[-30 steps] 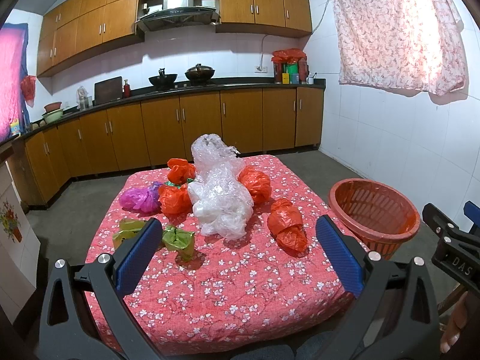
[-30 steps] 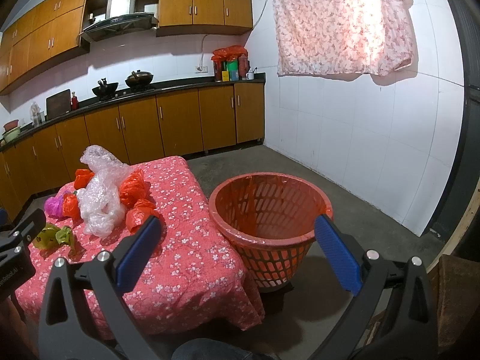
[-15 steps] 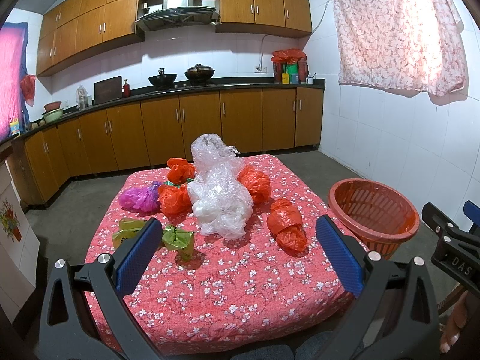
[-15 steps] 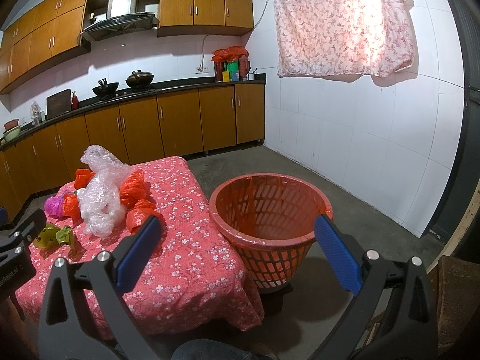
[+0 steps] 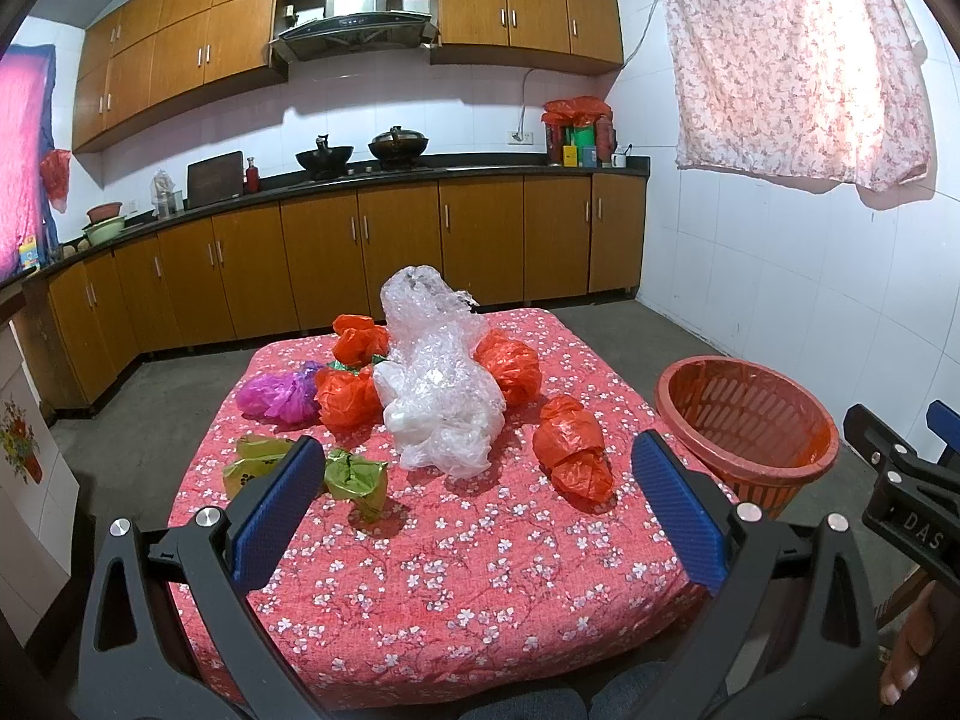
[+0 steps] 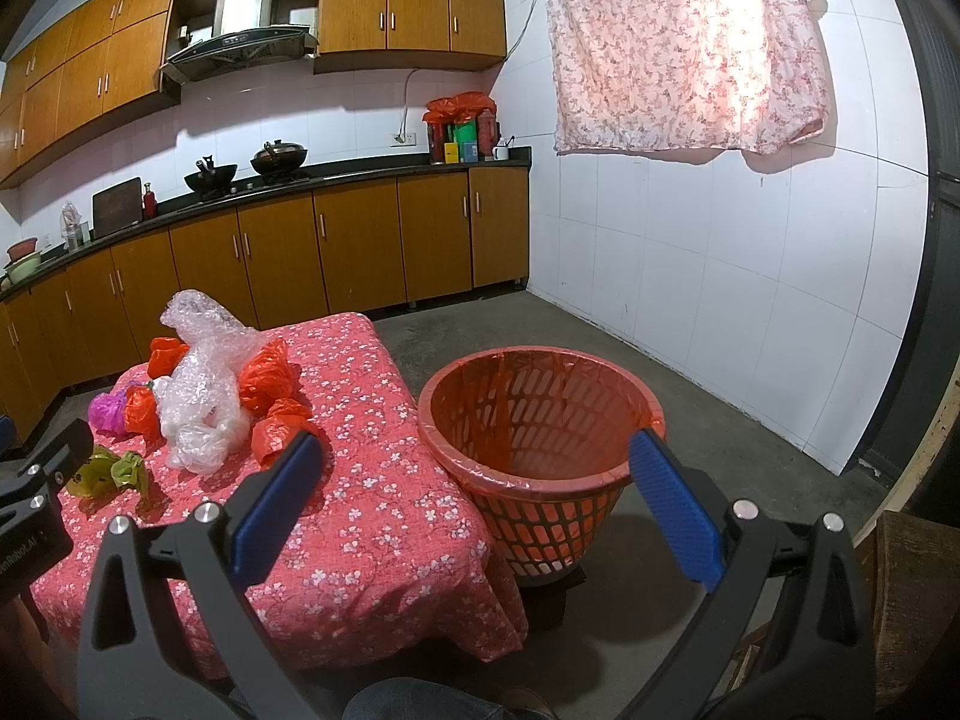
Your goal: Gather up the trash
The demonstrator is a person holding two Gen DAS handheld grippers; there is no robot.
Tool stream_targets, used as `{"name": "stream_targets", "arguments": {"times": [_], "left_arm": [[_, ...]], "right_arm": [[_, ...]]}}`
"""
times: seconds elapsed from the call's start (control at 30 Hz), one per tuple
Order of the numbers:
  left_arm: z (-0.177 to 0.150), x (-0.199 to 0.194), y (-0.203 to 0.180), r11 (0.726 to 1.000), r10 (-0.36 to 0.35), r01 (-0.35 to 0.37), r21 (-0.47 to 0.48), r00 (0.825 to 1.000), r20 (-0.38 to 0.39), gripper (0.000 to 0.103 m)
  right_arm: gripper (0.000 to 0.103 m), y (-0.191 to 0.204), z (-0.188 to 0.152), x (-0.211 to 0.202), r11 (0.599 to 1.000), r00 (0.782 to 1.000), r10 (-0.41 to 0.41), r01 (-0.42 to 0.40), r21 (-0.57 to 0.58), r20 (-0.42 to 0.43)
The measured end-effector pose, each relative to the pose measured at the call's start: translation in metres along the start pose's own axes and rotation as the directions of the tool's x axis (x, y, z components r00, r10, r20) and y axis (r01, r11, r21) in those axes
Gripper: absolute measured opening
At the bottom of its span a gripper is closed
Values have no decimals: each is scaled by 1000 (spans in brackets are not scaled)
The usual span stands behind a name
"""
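The desk cloth (image 5: 456, 546) is red with little white flowers. The basket (image 6: 534, 420) is orange-red. One bag (image 5: 282, 399) is purple, one wrapper (image 5: 354, 474) green. The curtain (image 6: 690, 42) is pink flowery.

glossy plastic bags (image 5: 441, 405), cloth tablecloth (image 5: 468, 540) (matt)

Two wrist views, both facing the kitchen cupboards

Left looks over the bench (image 5: 480, 570) from its near edge; right sits further right, over the basket (image 6: 540, 420). Both share bench and basket.
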State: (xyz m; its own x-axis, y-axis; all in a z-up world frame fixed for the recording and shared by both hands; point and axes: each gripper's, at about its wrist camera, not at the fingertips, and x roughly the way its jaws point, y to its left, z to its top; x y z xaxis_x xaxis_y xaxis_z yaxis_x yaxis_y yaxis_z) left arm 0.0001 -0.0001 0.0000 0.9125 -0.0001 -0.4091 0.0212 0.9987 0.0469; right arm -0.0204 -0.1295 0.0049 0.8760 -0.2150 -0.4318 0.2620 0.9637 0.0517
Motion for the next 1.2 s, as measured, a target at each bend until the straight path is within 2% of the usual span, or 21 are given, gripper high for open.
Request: {"name": "stream_targets", "arguments": {"times": [1.2], "left_arm": [[-6, -4, -9, 1000, -2, 2, 2, 1000, -6, 101]], "right_arm": [[99, 1, -3, 2, 1000, 1000, 0, 0, -1, -1]]}}
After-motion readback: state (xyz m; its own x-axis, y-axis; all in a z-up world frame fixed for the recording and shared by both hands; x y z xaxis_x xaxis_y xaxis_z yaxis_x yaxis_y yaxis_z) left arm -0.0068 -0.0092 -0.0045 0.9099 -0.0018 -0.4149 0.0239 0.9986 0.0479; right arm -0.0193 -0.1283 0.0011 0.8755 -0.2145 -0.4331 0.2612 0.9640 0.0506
